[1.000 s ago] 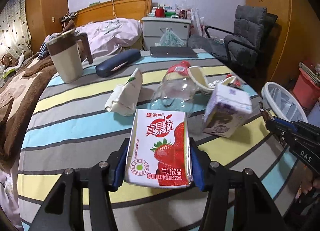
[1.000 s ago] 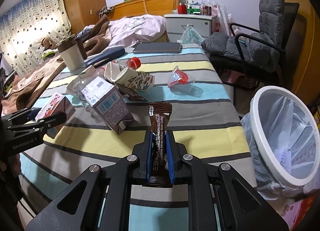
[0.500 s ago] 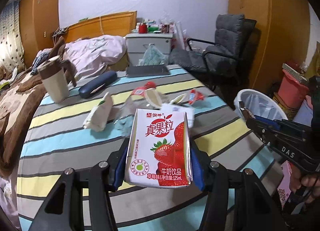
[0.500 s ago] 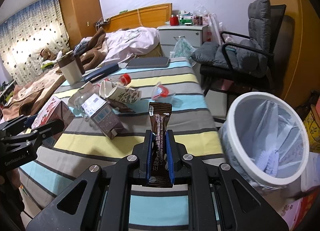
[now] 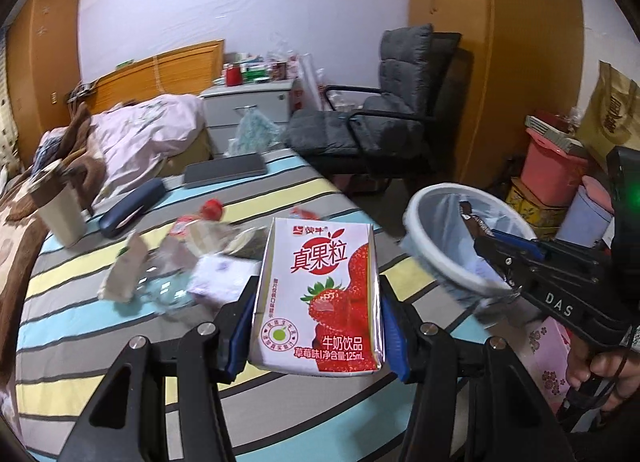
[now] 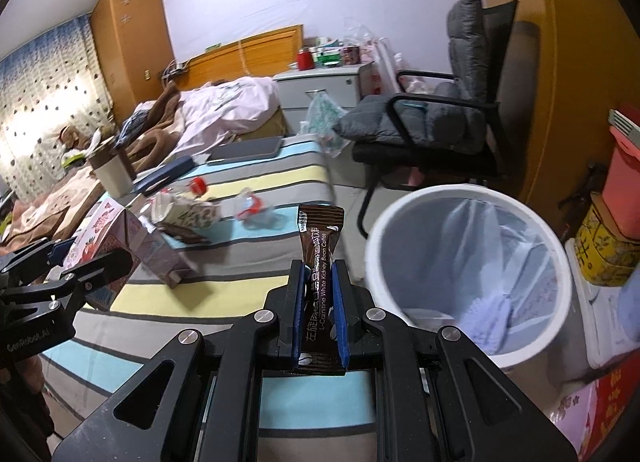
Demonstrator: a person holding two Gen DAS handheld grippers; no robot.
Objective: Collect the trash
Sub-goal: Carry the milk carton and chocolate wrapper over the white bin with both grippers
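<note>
The litter heap (image 5: 188, 266) on the striped tabletop (image 5: 100, 314) is smeared by motion blur, so its single pieces cannot be told apart. The strawberry milk carton (image 5: 320, 294) hides the tabletop behind it. The trash bin (image 5: 436, 258) is partly covered by the right tongs (image 5: 480, 238). The person's hand (image 5: 600, 370) is cut off at the picture edge.

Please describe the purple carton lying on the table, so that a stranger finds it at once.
Look at the striped tablecloth. Near its front lies a purple and white drink carton on its side. Unlike the red strawberry carton beside it, no gripper holds it.
</note>
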